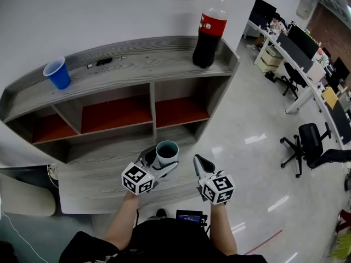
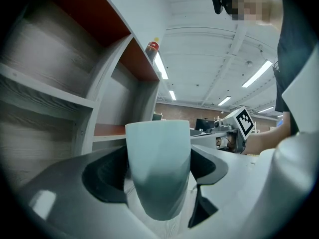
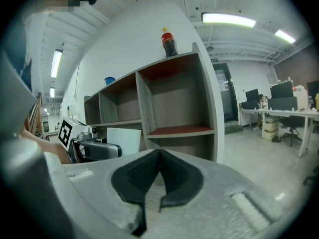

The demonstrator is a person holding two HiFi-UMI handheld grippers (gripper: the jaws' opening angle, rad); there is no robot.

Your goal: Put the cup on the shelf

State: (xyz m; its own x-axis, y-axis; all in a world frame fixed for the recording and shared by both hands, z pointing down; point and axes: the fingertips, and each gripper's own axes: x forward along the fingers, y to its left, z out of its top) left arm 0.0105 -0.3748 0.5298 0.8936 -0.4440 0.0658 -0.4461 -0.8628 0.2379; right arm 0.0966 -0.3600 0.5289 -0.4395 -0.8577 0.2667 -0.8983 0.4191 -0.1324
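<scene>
- Gripping the cup (image 1: pixel 166 152), your left tool (image 1: pixel 160 166) has it at lower centre of the frame, in front of the shelf (image 1: pixel 153 62).
- Your right tool (image 1: pixel 202 166) is closed and empty.
- Setting the cup down is not yet done.

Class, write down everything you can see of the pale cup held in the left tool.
The cup is pale blue-grey, smooth and matt, with a darker teal inside that looks empty. No handle shows. It narrows toward a rounded base and stands upright, open end up. The left tool clamps it by its sides between its jaws, in front of the grey-wood shelf, low down near its bottom board.
</scene>
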